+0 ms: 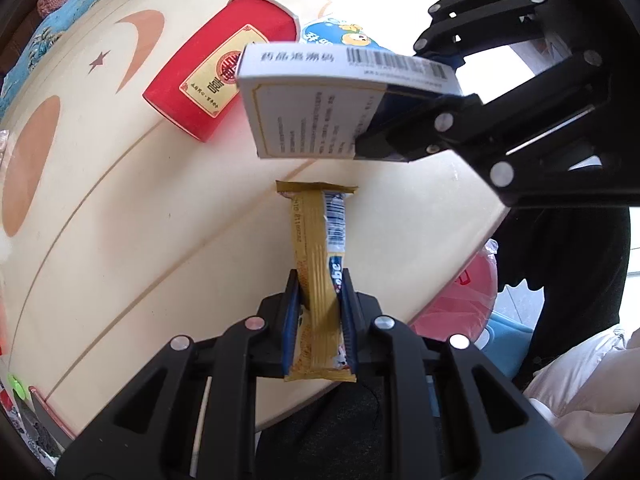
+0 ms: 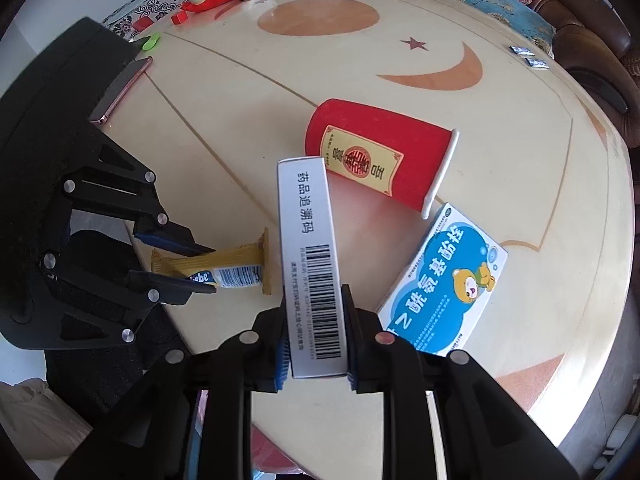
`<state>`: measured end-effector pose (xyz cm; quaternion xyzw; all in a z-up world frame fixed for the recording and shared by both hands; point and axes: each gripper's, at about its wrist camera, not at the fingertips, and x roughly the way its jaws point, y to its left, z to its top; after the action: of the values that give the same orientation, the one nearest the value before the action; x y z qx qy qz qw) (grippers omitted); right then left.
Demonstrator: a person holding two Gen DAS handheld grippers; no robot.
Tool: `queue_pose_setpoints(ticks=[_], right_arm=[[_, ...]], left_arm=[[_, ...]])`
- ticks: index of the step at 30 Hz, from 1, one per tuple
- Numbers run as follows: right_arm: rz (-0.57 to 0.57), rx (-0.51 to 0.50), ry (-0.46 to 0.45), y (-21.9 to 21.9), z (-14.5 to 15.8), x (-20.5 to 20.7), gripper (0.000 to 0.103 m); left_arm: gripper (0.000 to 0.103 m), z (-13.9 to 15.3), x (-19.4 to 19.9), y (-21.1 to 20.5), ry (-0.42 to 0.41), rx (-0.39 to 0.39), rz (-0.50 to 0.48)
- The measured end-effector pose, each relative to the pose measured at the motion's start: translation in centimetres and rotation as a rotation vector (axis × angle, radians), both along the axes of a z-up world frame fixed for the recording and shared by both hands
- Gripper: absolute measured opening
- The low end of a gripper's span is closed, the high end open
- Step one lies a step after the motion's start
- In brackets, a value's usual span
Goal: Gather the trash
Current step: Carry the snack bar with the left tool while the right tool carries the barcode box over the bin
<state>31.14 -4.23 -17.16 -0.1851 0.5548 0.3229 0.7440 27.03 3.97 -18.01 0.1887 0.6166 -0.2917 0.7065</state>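
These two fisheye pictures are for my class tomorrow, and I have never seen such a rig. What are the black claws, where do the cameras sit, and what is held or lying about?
A person holds two hand grippers, each with a camera looking along its fingers. The left gripper pinches a gold snack wrapper. The right gripper clamps a white medicine box. On the round table lie a red paper cup on its side and a blue medicine box.

left tongs [image 1: 319,280] clamped, right tongs [image 2: 316,296] clamped
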Motion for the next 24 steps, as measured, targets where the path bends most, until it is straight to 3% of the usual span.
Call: queue_pose_setpoints(ticks=[8,24], right_arm=[[-0.094,0.013,-0.021,-3.1,1.2,-0.3,0.021],[-0.191,0.048,-0.092,-7.0,5.2,-3.8,0.021]], left_arm=[[0.02,1.2,0.4,1.1,-0.009,-0.033,0.058],[0.02,4.9,-2.6,0.7,-0.075,-0.088,0.073]])
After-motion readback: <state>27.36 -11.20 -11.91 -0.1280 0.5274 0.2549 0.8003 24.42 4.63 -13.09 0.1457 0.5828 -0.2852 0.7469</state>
